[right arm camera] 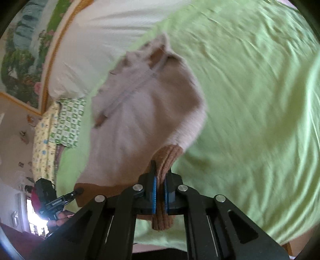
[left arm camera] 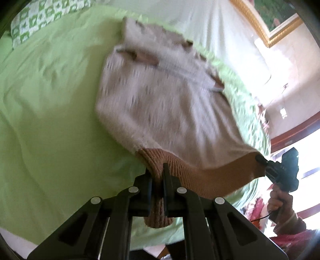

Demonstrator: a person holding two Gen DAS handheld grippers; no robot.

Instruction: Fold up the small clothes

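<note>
A small fuzzy beige sweater (left arm camera: 160, 104) with a brown ribbed hem (left arm camera: 158, 160) lies on a light green bedsheet (left arm camera: 50, 120). My left gripper (left arm camera: 158, 176) is shut on the hem's left corner, the ribbed band pinched between its black fingers. In the right wrist view the same sweater (right arm camera: 144, 112) stretches away, and my right gripper (right arm camera: 160, 176) is shut on the hem's other corner (right arm camera: 166, 158), blue pads pressing the rib. Each gripper shows in the other's view: the right one (left arm camera: 260, 159) and the left one (right arm camera: 79, 191) both hold the hem, which is raised off the sheet.
A green-and-white patterned pillow (left arm camera: 40, 18) lies at the bed's far end, with a white sheet (left arm camera: 190, 18) beside it. A gold-framed picture (right arm camera: 26, 56) hangs on the wall. A person's hand (left arm camera: 280, 202) holds the right gripper's handle. Green sheet spreads wide on the right (right arm camera: 260, 100).
</note>
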